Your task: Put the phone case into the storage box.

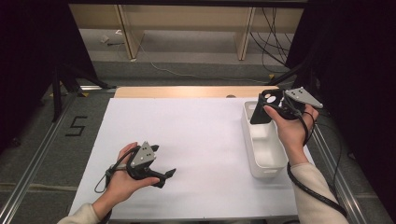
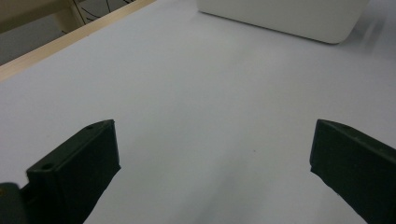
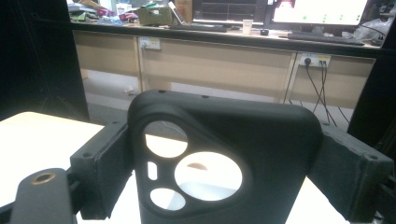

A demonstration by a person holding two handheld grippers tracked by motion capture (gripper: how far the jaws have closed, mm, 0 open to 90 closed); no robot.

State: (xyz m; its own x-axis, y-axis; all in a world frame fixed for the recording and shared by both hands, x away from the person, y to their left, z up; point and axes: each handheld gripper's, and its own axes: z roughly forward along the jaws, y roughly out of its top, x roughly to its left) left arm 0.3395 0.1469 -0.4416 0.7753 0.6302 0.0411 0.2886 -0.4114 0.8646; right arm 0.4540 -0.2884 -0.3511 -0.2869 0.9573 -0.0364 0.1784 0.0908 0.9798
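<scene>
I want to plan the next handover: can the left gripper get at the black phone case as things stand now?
Probably yes. The left gripper is open and holds nothing, and bare white table lies between it and the black phone case, which the right gripper clamps above the white bin.

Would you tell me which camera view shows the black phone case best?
The right gripper view: the phone case is close up, clamped between the right tool's jaws, camera cutouts clear. In the high view it is small, above the white bin.

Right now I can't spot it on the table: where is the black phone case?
High view, right side: the black phone case is clamped in the right gripper, held above the white bin.
</scene>
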